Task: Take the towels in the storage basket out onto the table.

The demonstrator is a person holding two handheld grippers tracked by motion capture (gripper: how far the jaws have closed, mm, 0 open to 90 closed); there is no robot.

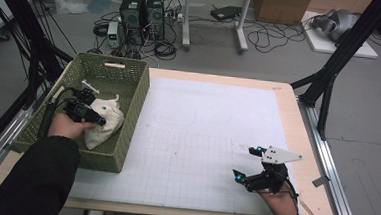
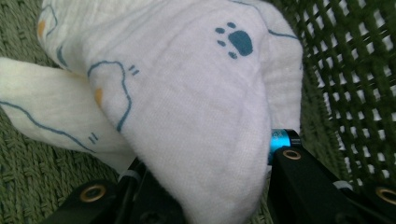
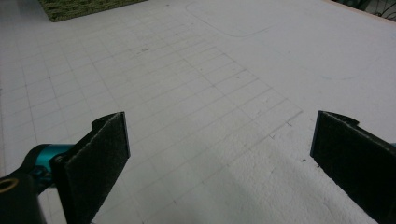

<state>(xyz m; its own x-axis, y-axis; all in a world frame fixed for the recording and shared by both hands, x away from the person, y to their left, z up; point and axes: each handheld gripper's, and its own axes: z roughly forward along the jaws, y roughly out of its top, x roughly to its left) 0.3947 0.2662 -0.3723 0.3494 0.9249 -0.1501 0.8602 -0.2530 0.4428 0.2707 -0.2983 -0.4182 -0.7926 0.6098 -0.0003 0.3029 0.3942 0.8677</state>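
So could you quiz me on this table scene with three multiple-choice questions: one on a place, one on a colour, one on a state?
1. Where is the white cloth?
A. in the basket
B. on the white mat
C. on the floor

2. What colour is the paw print on the cloth?
A. red
B. blue
C. black

3. How is the right hand-held gripper?
A. shut on the cloth
B. shut, empty
C. open, empty

Answers:
1 A, it lies inside the green woven walls.
2 B, the left gripper view shows it blue.
3 C, its jaws stand apart over bare mat.

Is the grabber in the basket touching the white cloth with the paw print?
Touching. In the left gripper view the white cloth bulges between the left gripper's black jaws, pressed by both, inside the green basket.
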